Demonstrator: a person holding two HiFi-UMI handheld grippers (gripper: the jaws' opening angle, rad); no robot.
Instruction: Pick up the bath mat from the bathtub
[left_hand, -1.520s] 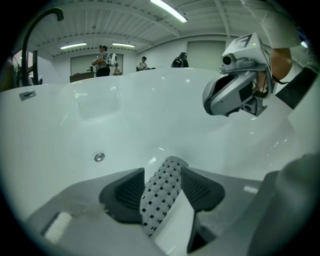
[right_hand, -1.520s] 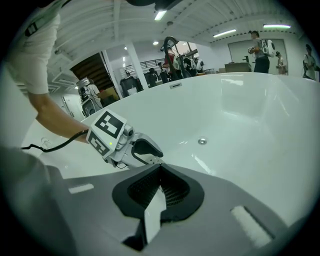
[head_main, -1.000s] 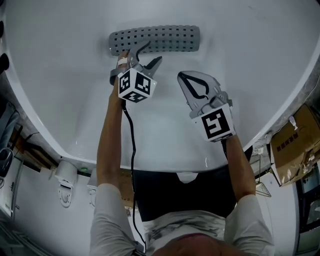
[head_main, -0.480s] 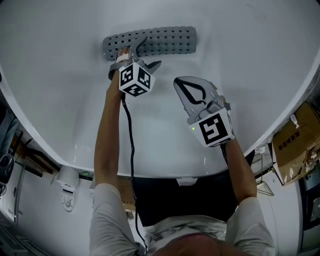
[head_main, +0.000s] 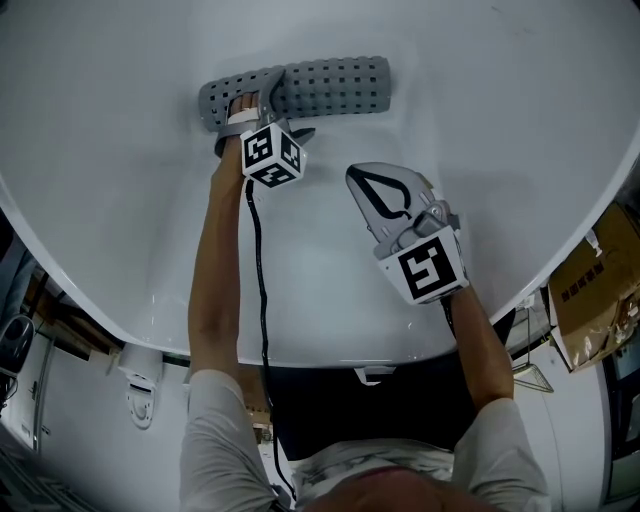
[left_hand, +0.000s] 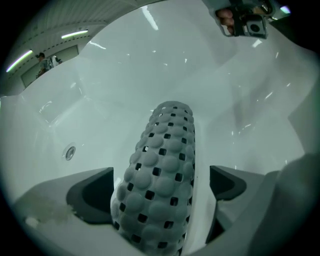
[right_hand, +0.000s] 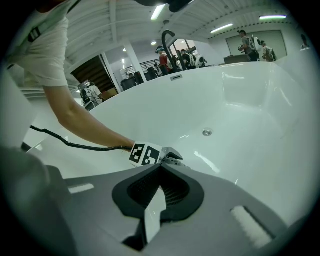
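Note:
A grey bath mat (head_main: 335, 82) with bumps and square holes lies rolled into a long tube on the floor of the white bathtub (head_main: 480, 120). My left gripper (head_main: 283, 103) points steeply down over the roll's left end. Its jaws are opening and straddle the mat (left_hand: 162, 170). The left pad (left_hand: 92, 192) sits close beside the roll. The right pad (left_hand: 226, 182) stands clear of it. My right gripper (head_main: 357, 178) hovers over the tub floor to the right of the left one. Its jaws (right_hand: 160, 168) are shut with nothing in them.
The tub's walls curve up all around. A round drain fitting (left_hand: 69, 152) sits in the tub floor to the left of the mat. A cardboard box (head_main: 590, 290) stands outside the tub at the right. People stand in the background beyond the tub rim.
My left gripper has sunk onto the left end of the rolled mat and its jaws have spread wider around it. The right gripper has stayed about where it was.

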